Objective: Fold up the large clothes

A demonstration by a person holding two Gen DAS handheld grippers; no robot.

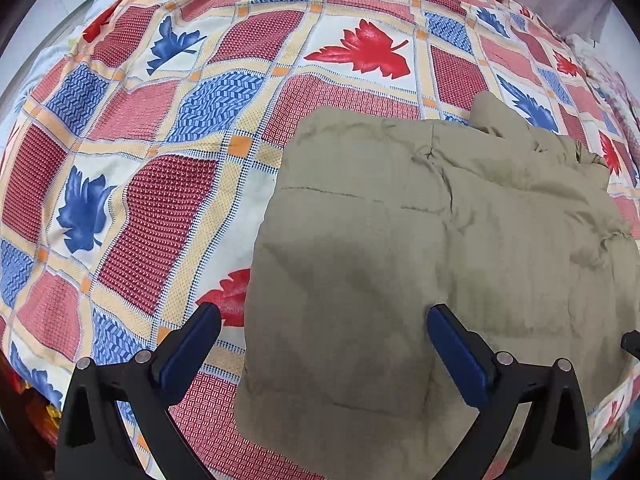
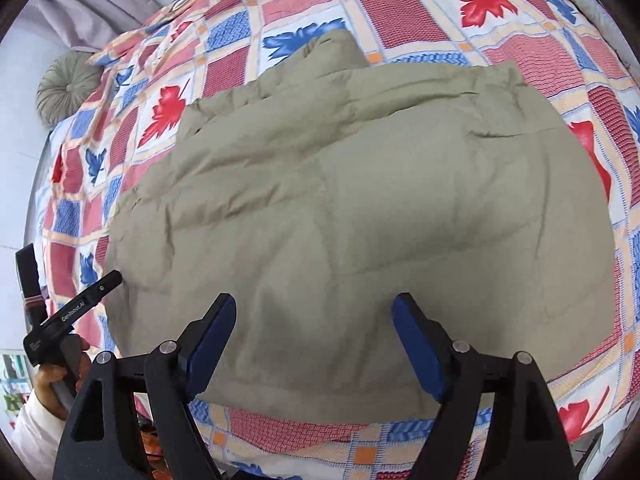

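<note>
An olive-green padded garment (image 2: 360,208) lies folded into a thick, roughly rectangular bundle on a patchwork bedspread (image 1: 132,184). In the left wrist view the garment (image 1: 420,248) fills the lower right, and my left gripper (image 1: 324,320) hovers over its left edge, wide open, with nothing between the blue pads (image 1: 188,348). In the right wrist view my right gripper (image 2: 314,312) hangs above the garment's near edge, open, holding nothing. The left gripper's body (image 2: 72,312) shows at the left edge of that view, held by a hand (image 2: 60,372).
The bedspread (image 2: 460,12) of red, blue and cream squares with leaf prints covers the bed on all sides of the garment. A round grey-green cushion (image 2: 66,88) lies at the far corner by the wall. The bed's near edge (image 2: 320,452) runs just below the grippers.
</note>
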